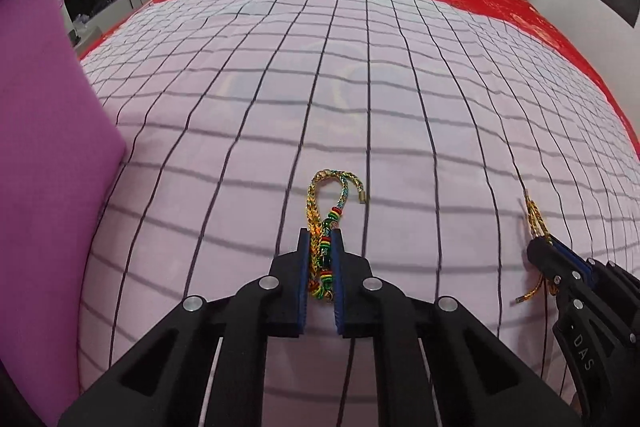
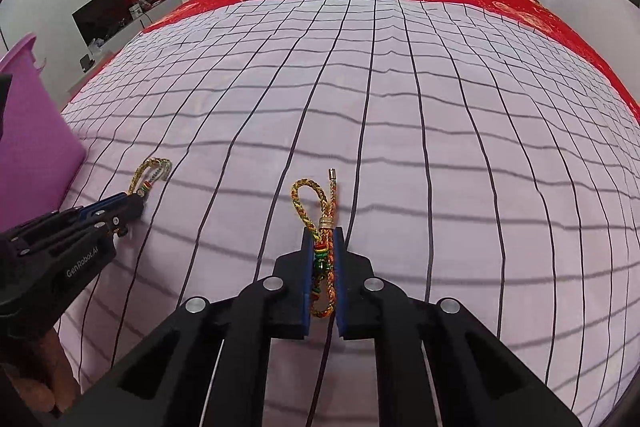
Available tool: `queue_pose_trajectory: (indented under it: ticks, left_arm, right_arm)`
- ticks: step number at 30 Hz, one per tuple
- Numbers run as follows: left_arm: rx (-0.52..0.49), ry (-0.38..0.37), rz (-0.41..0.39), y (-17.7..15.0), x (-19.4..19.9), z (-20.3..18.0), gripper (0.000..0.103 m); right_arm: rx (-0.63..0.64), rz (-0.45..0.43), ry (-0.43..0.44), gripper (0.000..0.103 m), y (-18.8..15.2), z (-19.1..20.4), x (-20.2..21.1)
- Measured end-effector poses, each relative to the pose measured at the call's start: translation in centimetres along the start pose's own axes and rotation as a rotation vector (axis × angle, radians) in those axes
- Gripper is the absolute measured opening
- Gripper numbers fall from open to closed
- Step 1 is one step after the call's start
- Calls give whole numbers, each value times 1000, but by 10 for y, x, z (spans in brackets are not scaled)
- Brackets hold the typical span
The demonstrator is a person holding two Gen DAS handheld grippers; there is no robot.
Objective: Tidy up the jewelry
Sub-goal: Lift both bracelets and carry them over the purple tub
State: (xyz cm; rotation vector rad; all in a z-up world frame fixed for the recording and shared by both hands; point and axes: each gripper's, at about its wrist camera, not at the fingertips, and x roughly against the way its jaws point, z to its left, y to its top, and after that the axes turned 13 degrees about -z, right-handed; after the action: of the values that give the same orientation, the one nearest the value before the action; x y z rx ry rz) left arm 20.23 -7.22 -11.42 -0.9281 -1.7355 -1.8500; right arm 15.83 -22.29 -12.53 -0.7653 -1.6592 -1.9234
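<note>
While both tongs grip bracelets, only right wrist shows fingers (image 2: 38, 383).

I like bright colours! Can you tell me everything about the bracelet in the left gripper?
The bracelet is a braided cord of gold, orange and green threads, strung with small green, red and yellow beads. One end has a little gold metal cap, and the cord bends into a loop beyond the fingertips. The left gripper is shut on its beaded middle, blue pads pressing both sides. It looks soft and floppy. It is above the checked pink bedsheet; whether its loop touches the sheet I cannot tell.
</note>
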Motion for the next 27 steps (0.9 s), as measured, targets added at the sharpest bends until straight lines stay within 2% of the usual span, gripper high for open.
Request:
queue_pose_trajectory:
  ticks: [7,12,18,27]
  left_arm:
    - [-10,-36,16,-31,42,-4,10]
    - [-40,-62,-1,-47,80,-10,10]
    - [-49,-65,-60,-44,128,-4,10]
    - [15,-51,-169,-24,192,28,10]
  right_arm:
    - [-14,5,9,9,-26,3,45]
    - [-17,-9,29,9,-37,5,85]
    - [-9,-66,63,9,-34,19,128]
    - [38,-170,114,9,-15,53,183]
